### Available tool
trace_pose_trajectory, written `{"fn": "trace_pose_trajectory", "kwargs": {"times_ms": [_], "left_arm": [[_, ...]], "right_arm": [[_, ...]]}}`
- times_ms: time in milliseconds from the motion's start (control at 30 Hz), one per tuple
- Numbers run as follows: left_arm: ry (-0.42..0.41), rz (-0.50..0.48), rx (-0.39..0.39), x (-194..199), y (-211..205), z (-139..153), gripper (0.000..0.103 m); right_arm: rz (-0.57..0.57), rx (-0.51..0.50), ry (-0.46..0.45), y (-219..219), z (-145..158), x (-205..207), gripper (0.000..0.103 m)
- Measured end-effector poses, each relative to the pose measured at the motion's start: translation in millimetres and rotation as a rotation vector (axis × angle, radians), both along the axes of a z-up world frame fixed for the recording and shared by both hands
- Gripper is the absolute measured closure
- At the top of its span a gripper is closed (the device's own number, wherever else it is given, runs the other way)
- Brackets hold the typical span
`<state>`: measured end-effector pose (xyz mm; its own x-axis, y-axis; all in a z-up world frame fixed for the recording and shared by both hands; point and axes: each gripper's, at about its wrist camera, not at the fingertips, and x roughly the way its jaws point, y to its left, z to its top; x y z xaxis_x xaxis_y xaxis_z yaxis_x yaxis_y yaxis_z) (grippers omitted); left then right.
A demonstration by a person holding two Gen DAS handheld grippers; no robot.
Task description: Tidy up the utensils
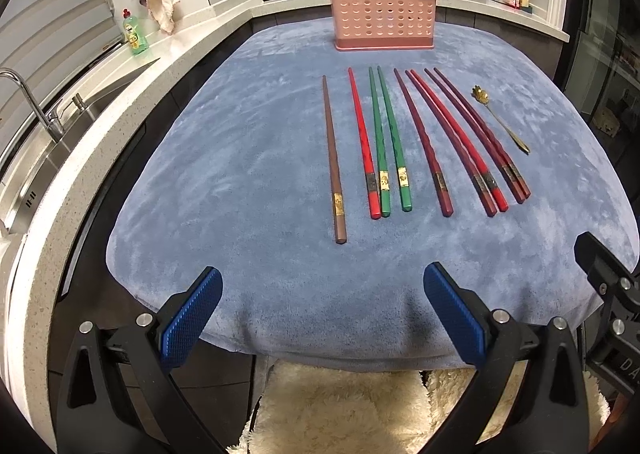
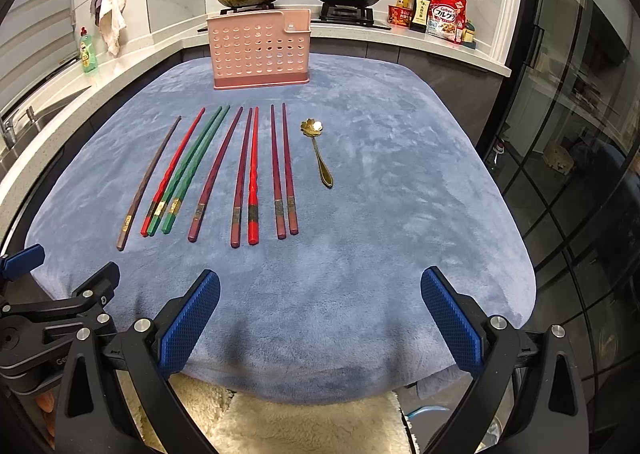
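Nothing has been organized yet: nine coloured chopsticks and a gold flower-bowled spoon lie before the pink perforated plastic holder, while the left gripper and right gripper are held spread and empty.

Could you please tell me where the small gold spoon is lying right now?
In both wrist views the small gold flower-bowled spoon lies on the blue cloth, at the right end of the row, beside the dark red chopstick pair.

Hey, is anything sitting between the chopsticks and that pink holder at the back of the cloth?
Nothing visible. Only bare blue cloth separates the chopsticks and gold spoon from the pink holder.
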<state>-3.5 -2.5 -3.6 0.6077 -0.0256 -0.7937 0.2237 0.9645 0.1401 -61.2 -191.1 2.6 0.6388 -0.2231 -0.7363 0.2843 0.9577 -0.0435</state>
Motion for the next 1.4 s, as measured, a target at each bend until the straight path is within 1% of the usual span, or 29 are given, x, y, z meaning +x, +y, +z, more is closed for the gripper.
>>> {"fn": "trace_pose_trajectory", "kwargs": {"times_ms": [600, 800, 1400], "left_arm": [[-0.003, -0.006, 0.012, -1.2, -1.9, -0.5, 0.007], [-0.007, -0.005, 0.018, -0.7, -1.9, -0.4, 0.007], [0.032, -0.009, 0.024, 7.5, -7.9, -8.3, 0.007]], "right_arm": [[0.002, 0.001, -0.002, 0.9, 0.3, 0.3, 0.007], [0.008, 0.003, -0.004, 2.6, 0.5, 6.0, 0.007], [0.002, 0.021, 0.01, -1.4, -7.0, 9.3, 0.007]]}}
